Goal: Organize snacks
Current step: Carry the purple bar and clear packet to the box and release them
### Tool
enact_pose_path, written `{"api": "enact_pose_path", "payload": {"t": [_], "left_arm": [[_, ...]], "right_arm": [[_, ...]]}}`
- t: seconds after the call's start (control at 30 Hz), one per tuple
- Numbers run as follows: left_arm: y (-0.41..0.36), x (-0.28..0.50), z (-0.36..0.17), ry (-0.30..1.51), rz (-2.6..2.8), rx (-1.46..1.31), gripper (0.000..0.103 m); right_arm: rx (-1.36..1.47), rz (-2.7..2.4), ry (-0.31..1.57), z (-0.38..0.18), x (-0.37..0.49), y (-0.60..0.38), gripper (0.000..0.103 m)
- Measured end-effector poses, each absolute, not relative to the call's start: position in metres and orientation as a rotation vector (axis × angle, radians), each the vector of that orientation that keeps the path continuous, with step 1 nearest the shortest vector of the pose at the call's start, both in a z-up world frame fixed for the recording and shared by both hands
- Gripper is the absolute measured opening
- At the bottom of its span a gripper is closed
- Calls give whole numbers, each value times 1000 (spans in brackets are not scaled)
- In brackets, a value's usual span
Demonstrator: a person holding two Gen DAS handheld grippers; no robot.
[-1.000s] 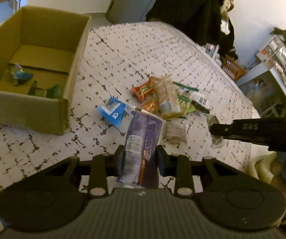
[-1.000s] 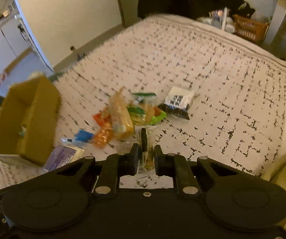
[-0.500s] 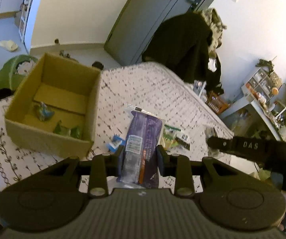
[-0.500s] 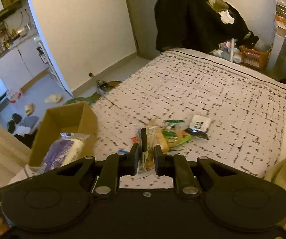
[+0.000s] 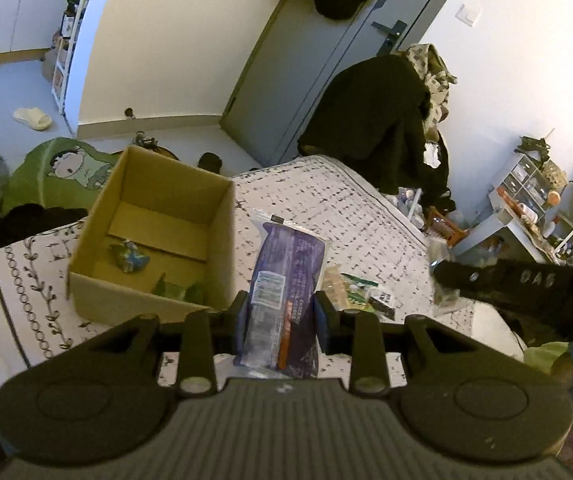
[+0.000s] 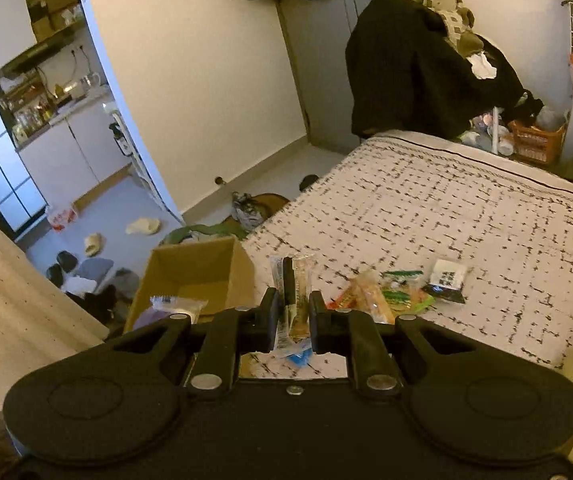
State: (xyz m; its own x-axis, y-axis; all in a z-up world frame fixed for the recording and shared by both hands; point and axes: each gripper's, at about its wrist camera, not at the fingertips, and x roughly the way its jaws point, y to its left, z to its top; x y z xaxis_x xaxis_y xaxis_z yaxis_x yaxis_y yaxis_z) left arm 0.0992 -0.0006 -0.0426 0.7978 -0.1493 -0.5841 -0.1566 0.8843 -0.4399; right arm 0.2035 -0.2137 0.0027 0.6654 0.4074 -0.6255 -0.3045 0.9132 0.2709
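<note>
Crinkly film, so I judge the purple pack [image 5: 286,280] pinched low in my left gripper [image 5: 280,318], right of the box [image 5: 214,248], light and floppy; right gripper [image 6: 293,312] clamps a slim bar [image 6: 298,296].

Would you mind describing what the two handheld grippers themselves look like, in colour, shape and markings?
The left gripper is matte black with a grey ribbed centre panel, two round discs at its sides, silver pivot screws and dark blue finger pads. The right gripper has the same shape but is all black, with black fingers; from the left wrist view its side shows pale raised lettering, mirrored and hard to read. No cables or sleeves show.
</note>
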Motion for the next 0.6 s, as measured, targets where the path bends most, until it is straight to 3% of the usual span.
{"api": "enact_pose_path", "payload": {"t": [0.6], "left_arm": [[65, 104, -28, 609, 135, -496, 32]], "right_arm": [[25, 550, 789, 1, 221, -127, 16]]}}
